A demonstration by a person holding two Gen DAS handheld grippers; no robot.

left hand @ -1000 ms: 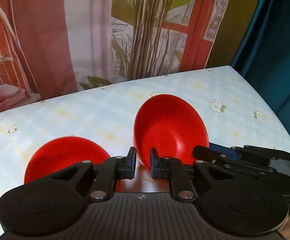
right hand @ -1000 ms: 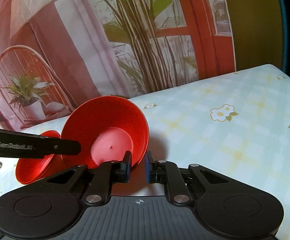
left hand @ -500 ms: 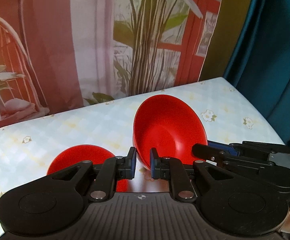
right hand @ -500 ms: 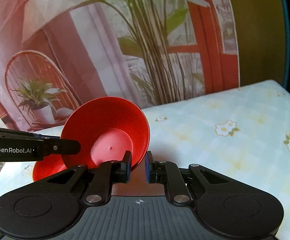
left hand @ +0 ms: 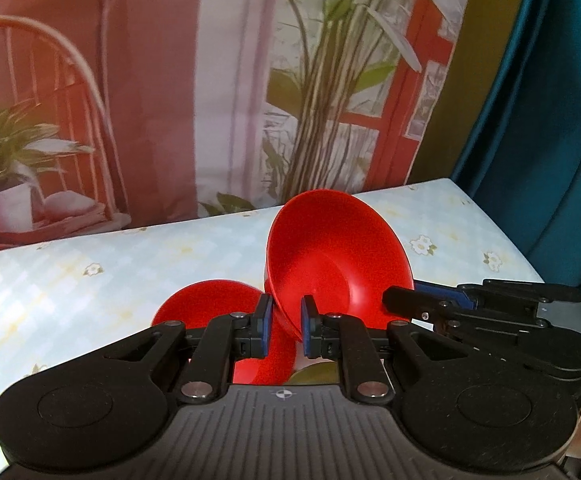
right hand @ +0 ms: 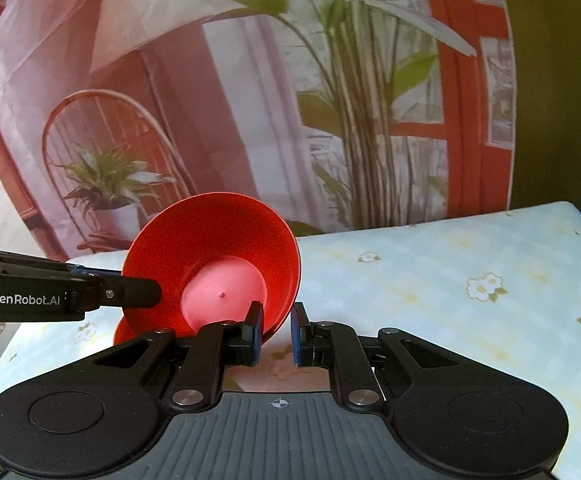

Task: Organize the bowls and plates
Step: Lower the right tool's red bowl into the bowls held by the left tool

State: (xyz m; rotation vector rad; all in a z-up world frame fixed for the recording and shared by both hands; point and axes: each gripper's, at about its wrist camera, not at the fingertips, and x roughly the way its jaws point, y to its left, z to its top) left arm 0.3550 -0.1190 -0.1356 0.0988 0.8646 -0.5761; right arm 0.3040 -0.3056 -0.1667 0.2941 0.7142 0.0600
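Note:
A red bowl (left hand: 338, 256) is held in the air between both grippers, tilted on its side. My left gripper (left hand: 283, 326) is shut on its rim, and so is my right gripper (right hand: 275, 334). The same bowl (right hand: 214, 268) shows its pale underside in the right wrist view. The right gripper's fingers (left hand: 430, 304) reach the bowl from the right in the left wrist view, and the left gripper's fingers (right hand: 130, 292) from the left in the right wrist view. A second red dish (left hand: 210, 308) lies flat on the table below, partly hidden; only its edge (right hand: 122, 332) shows in the right wrist view.
The table (left hand: 130, 264) has a pale checked cloth with small flowers. A printed backdrop (left hand: 210, 100) of plants and a chair hangs behind it. A teal curtain (left hand: 550, 120) hangs at the right. The table's right edge (left hand: 502, 232) is near the bowl.
Both grippers have lifted the red bowl higher above the table. The second red dish now lies further below and looks smaller.

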